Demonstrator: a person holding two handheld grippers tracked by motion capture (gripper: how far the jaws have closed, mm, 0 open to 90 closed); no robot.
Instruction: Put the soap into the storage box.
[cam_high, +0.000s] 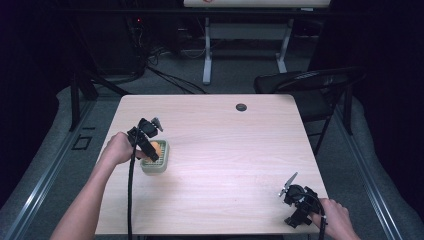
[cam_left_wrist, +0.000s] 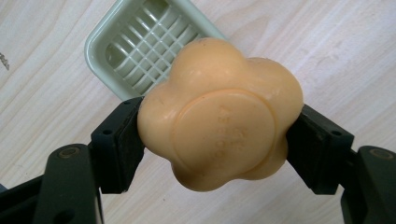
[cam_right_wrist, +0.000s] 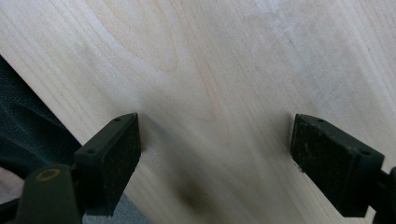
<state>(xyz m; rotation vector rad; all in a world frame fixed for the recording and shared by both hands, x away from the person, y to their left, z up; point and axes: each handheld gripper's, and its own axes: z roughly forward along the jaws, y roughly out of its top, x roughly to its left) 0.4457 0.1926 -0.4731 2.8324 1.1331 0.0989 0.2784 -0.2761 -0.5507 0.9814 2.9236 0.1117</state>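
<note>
- Black pads of our right claw (cam_right_wrist: 215, 154) stand wide apart with nothing between them, low over the pale wooden table (cam_high: 225, 150) near its front right corner.
- Our left claw (cam_left_wrist: 215, 140) is clamped on an orange flower-shaped soap (cam_left_wrist: 219, 114), pads pressing both its sides.
- We hold the soap just above the green slatted soap dish (cam_left_wrist: 140, 42), at the table's left side.

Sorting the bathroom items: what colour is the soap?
Pale orange soap, seen best in the left gripper view.
</note>
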